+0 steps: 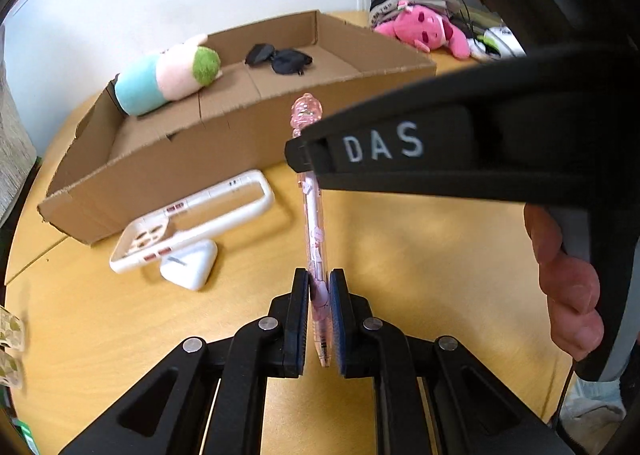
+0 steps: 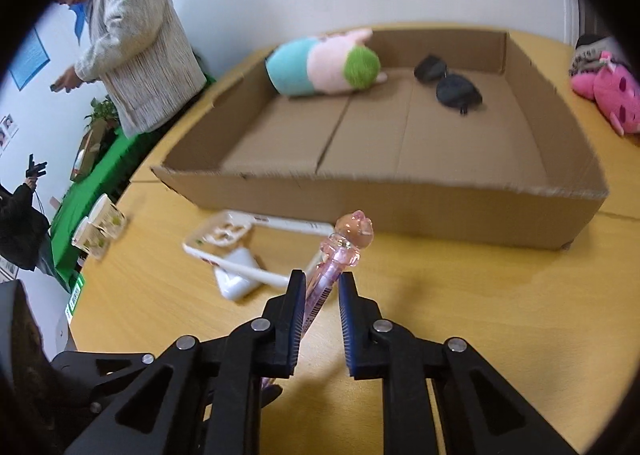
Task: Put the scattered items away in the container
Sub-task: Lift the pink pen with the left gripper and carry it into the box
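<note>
A clear pink pen (image 1: 314, 207) with a pig-shaped top (image 2: 354, 233) hangs above the wooden table (image 1: 420, 255). My left gripper (image 1: 319, 275) is shut on its lower barrel. My right gripper (image 2: 322, 277) is shut on the same pen just under the top; one of its fingers (image 1: 400, 151) crosses the left wrist view. Behind stands the cardboard box (image 1: 160, 163) (image 2: 400, 207), holding a blue, pink and green plush (image 1: 168, 75) (image 2: 320, 63) and black sunglasses (image 1: 280, 59) (image 2: 448, 83). On the table in front of the box lie a white phone case (image 1: 140, 243) (image 2: 224, 235) and a small white case (image 1: 188, 267) (image 2: 236, 283).
A pink plush (image 1: 424, 29) (image 2: 604, 91) lies on the table beyond the box's right end. The hand (image 1: 568, 287) holding the right gripper shows at the right. A person in a grey jacket (image 2: 136, 47) stands at the far left, near small cartons (image 2: 100, 231) at the table edge.
</note>
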Tool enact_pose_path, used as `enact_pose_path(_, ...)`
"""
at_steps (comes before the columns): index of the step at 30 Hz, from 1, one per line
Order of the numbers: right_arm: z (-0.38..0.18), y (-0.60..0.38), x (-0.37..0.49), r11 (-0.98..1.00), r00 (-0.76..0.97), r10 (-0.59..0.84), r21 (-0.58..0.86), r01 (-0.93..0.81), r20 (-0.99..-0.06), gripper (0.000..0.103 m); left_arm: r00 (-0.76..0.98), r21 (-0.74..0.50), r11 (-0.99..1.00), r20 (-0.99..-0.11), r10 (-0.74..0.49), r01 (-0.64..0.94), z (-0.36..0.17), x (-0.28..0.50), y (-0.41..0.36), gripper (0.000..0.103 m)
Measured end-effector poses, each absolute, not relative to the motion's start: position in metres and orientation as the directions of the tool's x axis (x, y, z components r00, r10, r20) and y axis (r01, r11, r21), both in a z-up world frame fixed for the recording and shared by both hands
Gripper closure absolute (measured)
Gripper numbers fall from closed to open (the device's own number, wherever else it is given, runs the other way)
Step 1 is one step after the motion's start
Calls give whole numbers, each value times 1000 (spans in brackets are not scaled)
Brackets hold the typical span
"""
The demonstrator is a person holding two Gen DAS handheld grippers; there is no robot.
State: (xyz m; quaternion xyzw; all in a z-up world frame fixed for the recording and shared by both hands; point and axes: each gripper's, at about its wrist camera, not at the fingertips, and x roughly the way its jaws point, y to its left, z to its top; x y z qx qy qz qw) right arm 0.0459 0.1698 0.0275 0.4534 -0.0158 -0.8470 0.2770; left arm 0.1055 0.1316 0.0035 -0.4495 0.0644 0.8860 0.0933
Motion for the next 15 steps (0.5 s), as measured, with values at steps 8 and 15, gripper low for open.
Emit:
enact_pose_path(8, 21, 178, 39, -826, -384, -535, 368, 428, -753, 81, -582, 31, -980, -808, 92, -197, 2, 107, 127, 93)
enact_pose_path(15, -18, 163, 36, -798, -219, -567, 463, 385, -794, 56, -587, 27, -976, -803, 108, -217, 2, 112, 129, 93)
